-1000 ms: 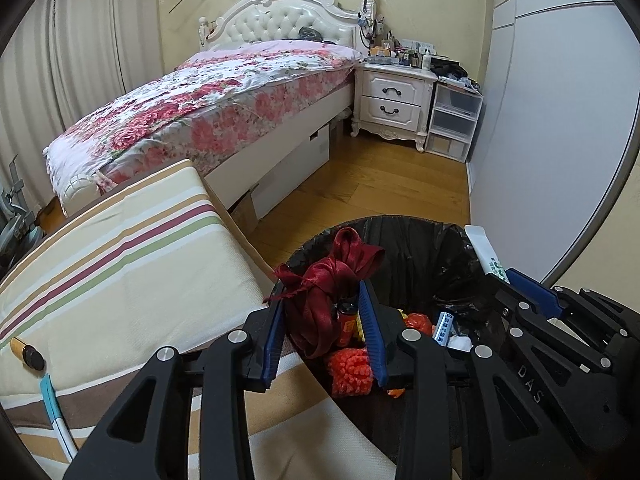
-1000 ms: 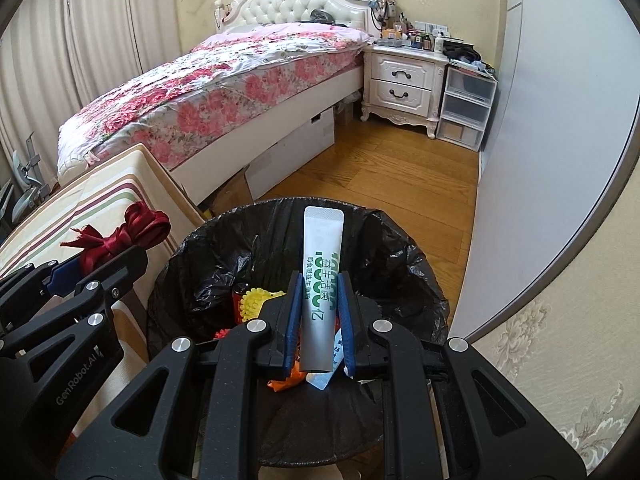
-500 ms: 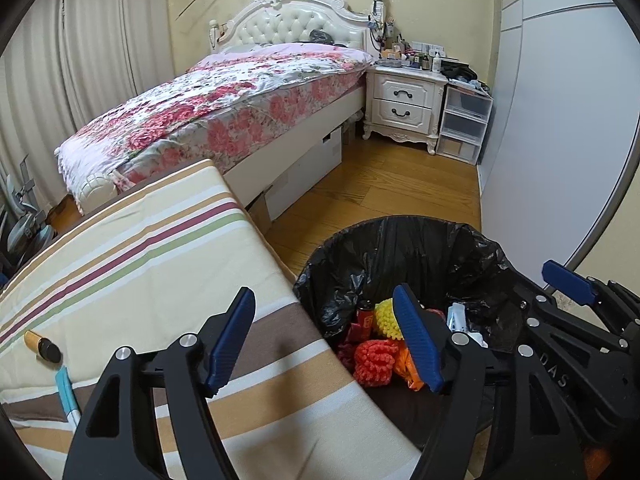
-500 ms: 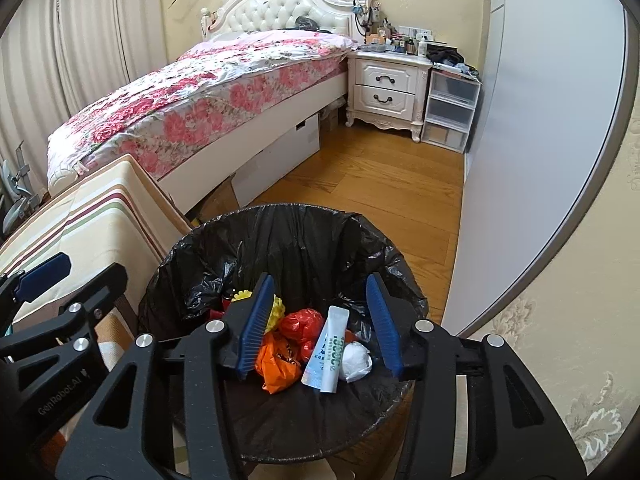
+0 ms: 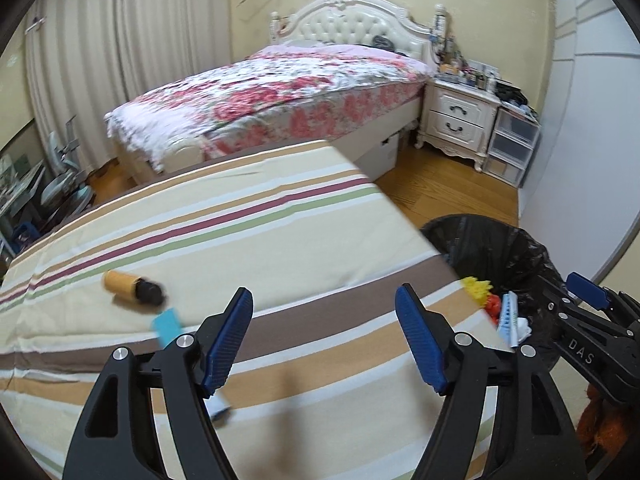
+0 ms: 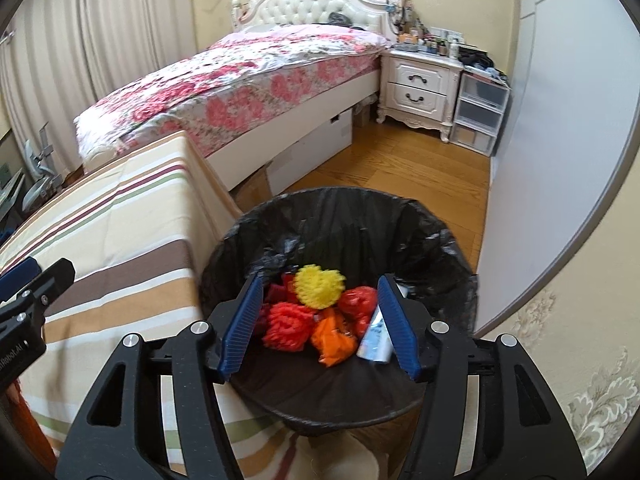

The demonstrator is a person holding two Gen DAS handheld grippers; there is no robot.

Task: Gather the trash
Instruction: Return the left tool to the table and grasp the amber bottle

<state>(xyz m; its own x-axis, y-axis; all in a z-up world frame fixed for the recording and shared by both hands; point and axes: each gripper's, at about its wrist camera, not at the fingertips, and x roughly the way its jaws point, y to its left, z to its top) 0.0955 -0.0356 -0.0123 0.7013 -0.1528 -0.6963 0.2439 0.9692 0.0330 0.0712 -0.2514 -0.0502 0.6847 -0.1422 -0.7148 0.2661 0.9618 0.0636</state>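
The black-lined trash bin [image 6: 344, 216] stands beside the striped mattress [image 5: 248, 232]. It holds red, orange and yellow trash and a white tube [image 6: 374, 338]. My right gripper [image 6: 320, 324] is open and empty above the bin. My left gripper [image 5: 326, 340] is open and empty over the striped mattress. On the mattress, left of my left gripper, lie a tan tube with a black cap [image 5: 130, 288] and a blue and white item [image 5: 170, 326], partly hidden behind the left finger. The bin also shows at the right of the left wrist view [image 5: 496, 248].
A bed with a floral cover [image 6: 240, 72] stands beyond the mattress. A white nightstand [image 6: 420, 84] and plastic drawers [image 6: 478, 112] stand at the back. A grey wardrobe wall [image 6: 552, 152] runs along the right. Wooden floor [image 6: 400, 168] lies between them.
Both grippers opened; the red ribbon and the white tube dropped into the bin. My left gripper then swung left from the bin to over the striped mattress.
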